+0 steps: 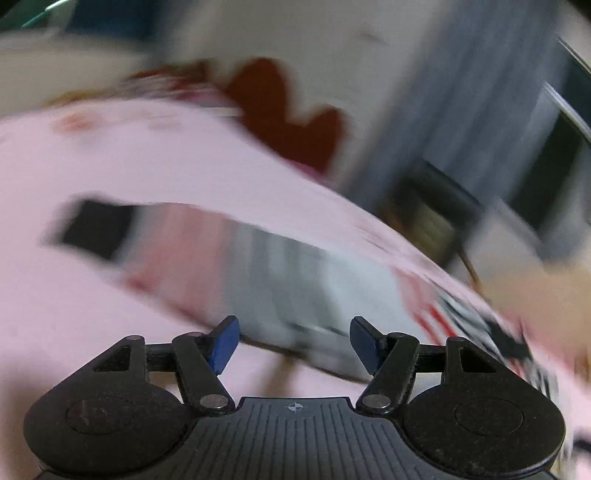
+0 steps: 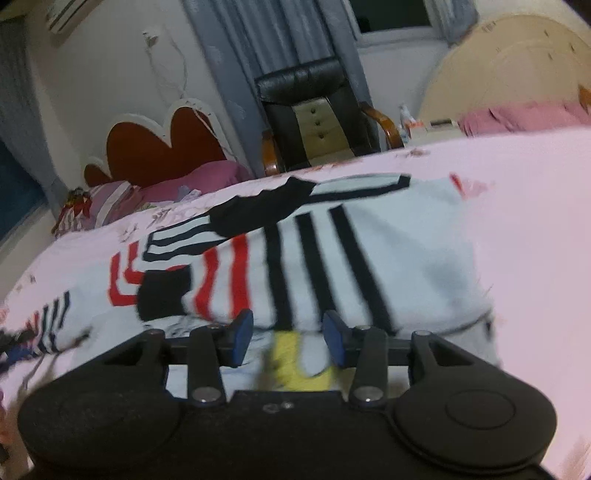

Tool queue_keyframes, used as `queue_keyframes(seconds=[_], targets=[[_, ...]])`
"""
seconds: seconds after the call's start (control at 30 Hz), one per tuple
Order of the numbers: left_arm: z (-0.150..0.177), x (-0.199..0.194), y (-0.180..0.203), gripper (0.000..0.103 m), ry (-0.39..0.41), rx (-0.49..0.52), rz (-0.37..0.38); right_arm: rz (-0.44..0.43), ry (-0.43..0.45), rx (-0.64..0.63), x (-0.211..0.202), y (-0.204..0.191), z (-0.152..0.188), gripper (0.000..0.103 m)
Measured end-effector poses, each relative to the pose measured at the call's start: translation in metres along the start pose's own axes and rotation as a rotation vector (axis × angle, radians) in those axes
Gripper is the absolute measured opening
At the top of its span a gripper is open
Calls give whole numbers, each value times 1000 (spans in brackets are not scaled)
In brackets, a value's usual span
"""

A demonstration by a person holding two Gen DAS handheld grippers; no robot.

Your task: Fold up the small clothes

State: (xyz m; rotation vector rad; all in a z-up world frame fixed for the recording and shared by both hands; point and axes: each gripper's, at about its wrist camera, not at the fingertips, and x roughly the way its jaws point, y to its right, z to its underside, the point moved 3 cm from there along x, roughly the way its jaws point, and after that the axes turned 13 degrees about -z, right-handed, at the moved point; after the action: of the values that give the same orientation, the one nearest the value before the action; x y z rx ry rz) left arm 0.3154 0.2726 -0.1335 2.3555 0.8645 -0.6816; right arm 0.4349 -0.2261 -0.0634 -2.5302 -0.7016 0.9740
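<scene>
Striped shirt (image 2: 332, 251) lies part-folded on the pink bed (image 2: 535, 258). Right claw (image 2: 288, 338) spread over its near hem, pinching nothing; left claw (image 1: 293, 341) likewise spread and empty. Risk: unheld folds may slip loose if a claw drags the cloth.

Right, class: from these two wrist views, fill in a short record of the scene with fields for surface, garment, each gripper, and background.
surface: pink bedsheet
garment: white striped top with black and red stripes, lying spread on the sheet, one sleeve folded across
left gripper: open, nothing between the pads; view badly blurred
right gripper: open above the garment's near edge, pads not pressing on it
background: black chair, grey curtain, red heart-shaped headboard
</scene>
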Motion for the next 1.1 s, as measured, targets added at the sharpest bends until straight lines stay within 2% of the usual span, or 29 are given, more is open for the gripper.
queue_keyframes(seconds=[0.07, 0.13, 0.27, 0.3, 0.33, 0.37, 0.4, 0.5, 0.6, 0.83, 0.97, 1.1], targets=[[-14, 12, -53, 66, -28, -141, -41, -17, 8, 50, 3, -15, 6, 42], [-24, 23, -87, 66, -50, -239, -37, -25, 10, 72, 13, -32, 8, 42], [-35, 40, -107, 66, -81, -305, 19, -57, 5, 97, 33, -73, 13, 42], [-37, 44, -108, 63, -83, -313, 27, -65, 3, 98, 37, -84, 13, 42], [-39, 49, -108, 46, -86, -314, 28, -68, 1, 98, 41, -92, 13, 42], [-40, 54, -108, 35, -97, -313, 17, -72, -1, 98, 45, -100, 14, 42], [-40, 59, -110, 16, -116, -319, 0, -78, -2, 98, 49, -108, 14, 42], [-41, 73, -118, 12, -145, -366, 25, -86, -3, 85, 55, -126, 14, 42], [-45, 74, -108, 6, -132, -310, 28, -83, -3, 77, 55, -131, 14, 42], [-57, 51, -81, 5, -25, -238, 89, -46, 16, 105, 40, -114, 17, 43], [-62, 36, -34, 5, 6, -103, 175, -32, 27, 121, 28, -98, 19, 43], [-44, 25, 41, 5, -22, 100, 294, -22, 33, 149, 21, -78, 20, 43]])
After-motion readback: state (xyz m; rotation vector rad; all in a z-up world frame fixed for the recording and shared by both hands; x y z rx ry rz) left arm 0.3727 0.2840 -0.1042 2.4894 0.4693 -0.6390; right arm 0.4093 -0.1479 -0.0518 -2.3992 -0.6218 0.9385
